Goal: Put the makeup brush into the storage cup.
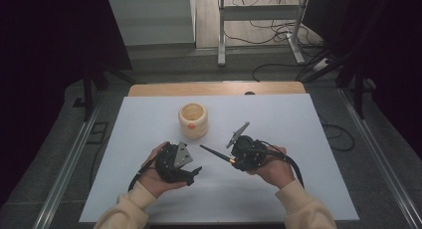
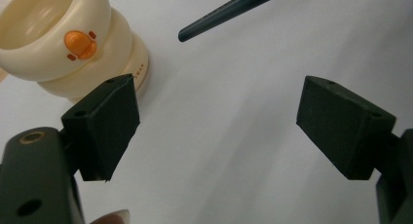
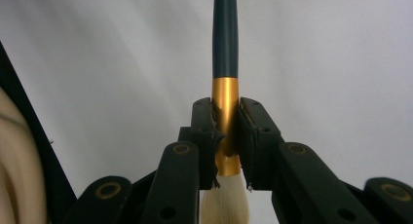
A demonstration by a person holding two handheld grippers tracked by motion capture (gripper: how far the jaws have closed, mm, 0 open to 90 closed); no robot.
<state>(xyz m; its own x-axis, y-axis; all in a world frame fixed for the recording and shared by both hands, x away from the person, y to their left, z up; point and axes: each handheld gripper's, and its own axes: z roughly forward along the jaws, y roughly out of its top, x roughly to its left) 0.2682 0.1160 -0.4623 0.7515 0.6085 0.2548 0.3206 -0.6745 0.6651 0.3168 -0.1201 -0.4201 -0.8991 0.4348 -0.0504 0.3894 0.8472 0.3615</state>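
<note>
Work in hand: a brush (image 1: 215,153) is held above the worktop (image 1: 298,139), seemingly on its way to the cup (image 1: 193,120), which looks like a brush holder.
Brush: dark handle, gold ferrule, pale bristles. It lies nearly level in the air, handle tip aimed toward the left hand-held gripper and the cup, bristles back toward the holding hand.
Right hand-held gripper (image 3: 225,136): clenched on the gold ferrule, pads pressing from both sides. Gripping at the ferrule keeps the long handle free in front, so the handle end can probably go into the cup first.
Left hand-held gripper (image 2: 219,121): released, jaws standing wide with nothing between them, hovering low over the worktop near the cup. It seems ready either to steady the cup or to take the handle.
Cup: cream, ringed, with an orange duck-like mark on its side, upright and open at the top, standing toward the far middle of the worktop, apart from both grippers.
Next need: tilting the brush so the handle points down into the cup's mouth.
</note>
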